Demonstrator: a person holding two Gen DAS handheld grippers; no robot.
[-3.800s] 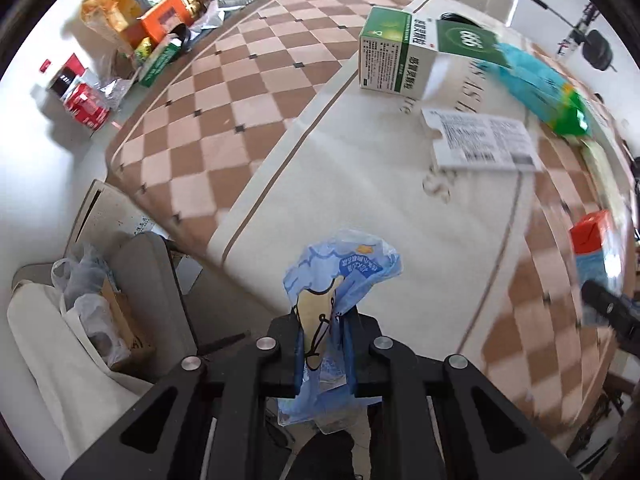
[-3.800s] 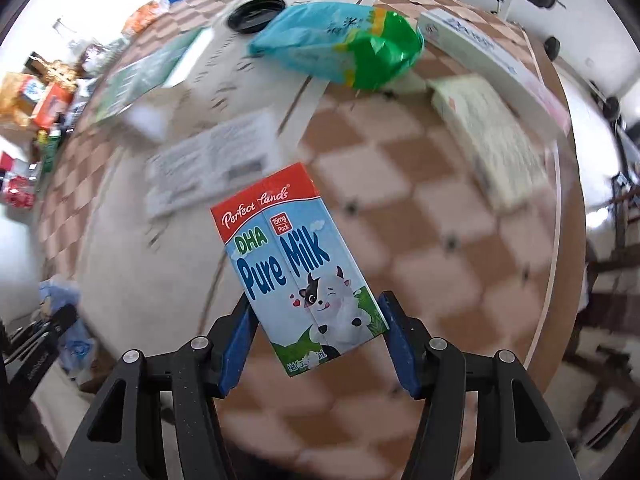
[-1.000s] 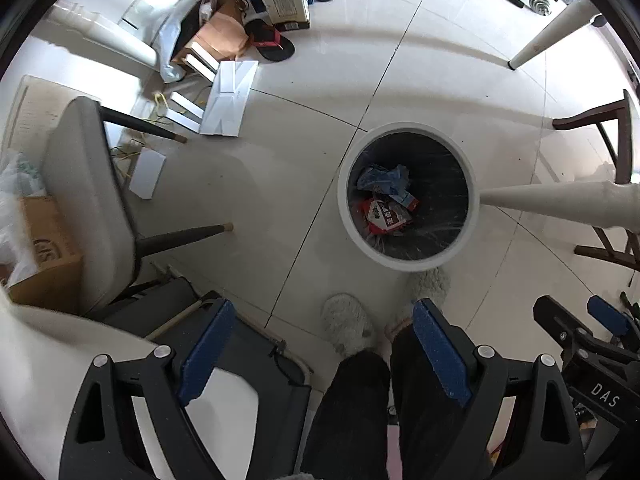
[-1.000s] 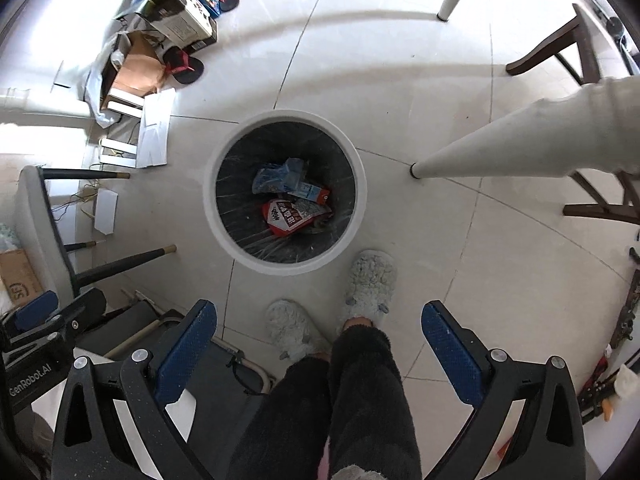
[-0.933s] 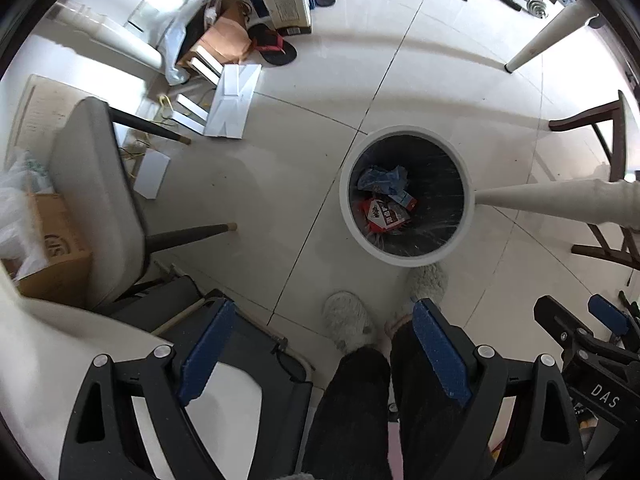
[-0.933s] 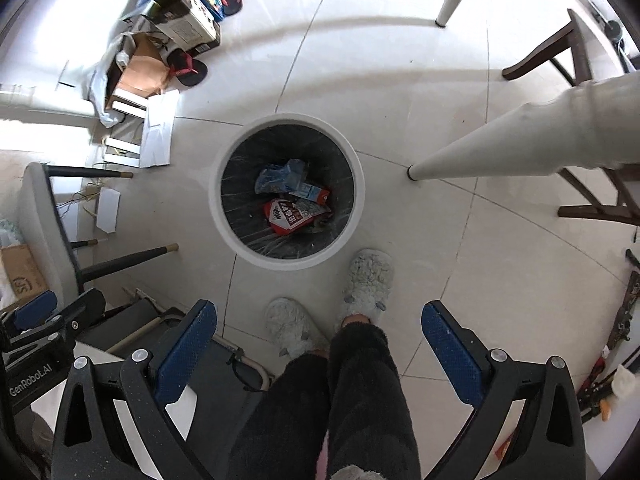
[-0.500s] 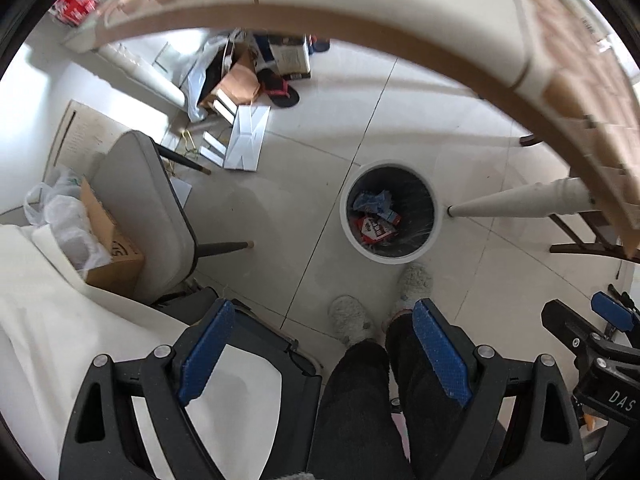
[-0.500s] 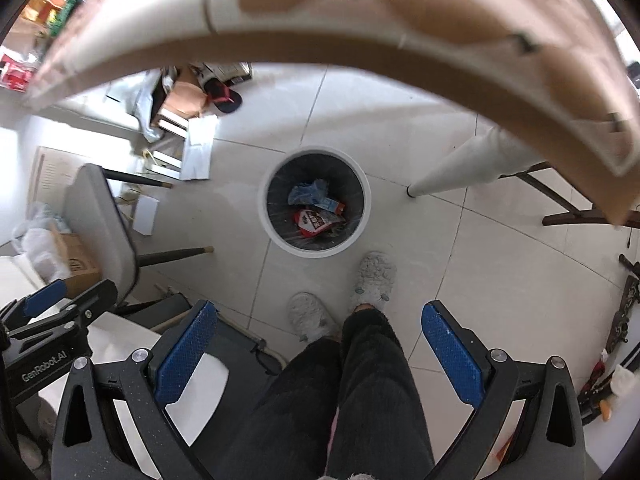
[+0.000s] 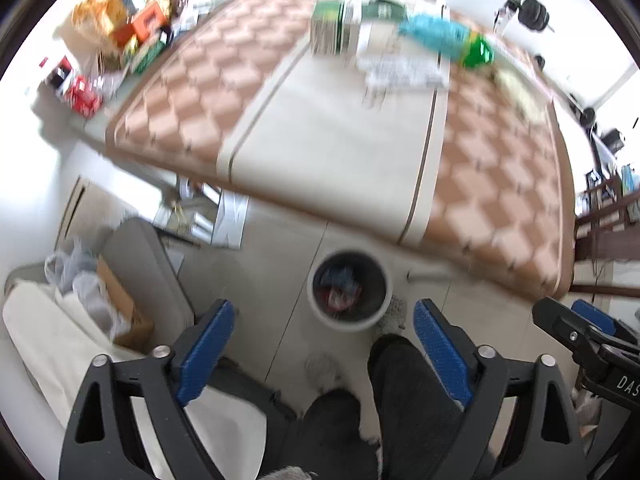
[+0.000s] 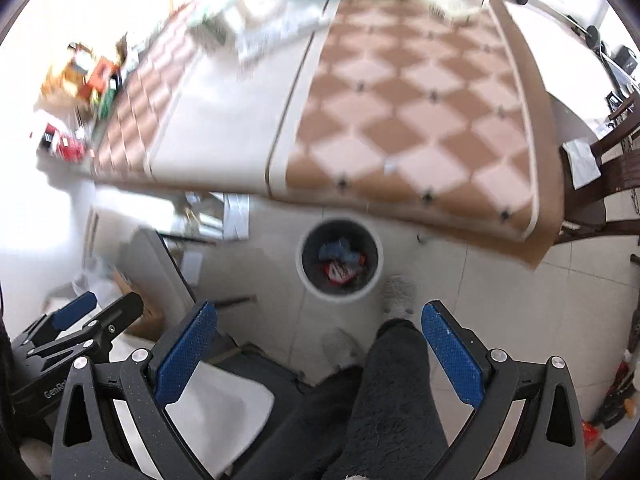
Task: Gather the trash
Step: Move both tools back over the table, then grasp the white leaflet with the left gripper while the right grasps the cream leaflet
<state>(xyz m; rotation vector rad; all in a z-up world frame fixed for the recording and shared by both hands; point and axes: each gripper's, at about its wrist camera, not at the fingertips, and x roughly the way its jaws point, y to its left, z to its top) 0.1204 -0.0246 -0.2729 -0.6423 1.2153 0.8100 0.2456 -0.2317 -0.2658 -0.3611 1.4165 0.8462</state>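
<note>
Both grippers, left gripper (image 9: 320,344) and right gripper (image 10: 316,344), gape wide, empty; bin (image 9: 347,296) just ahead. Risk: motion blur misjudges reach toward teal bag (image 9: 444,38) far ahead on bench (image 9: 340,140).

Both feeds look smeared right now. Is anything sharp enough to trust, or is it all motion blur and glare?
Left wrist view: the table and the trash bin are motion-smeared, the left tongs sharp, the top left corner blown out. Right wrist view: the far table items are streaked, the bin's contents blurry but readable, the right tongs crisp.
</note>
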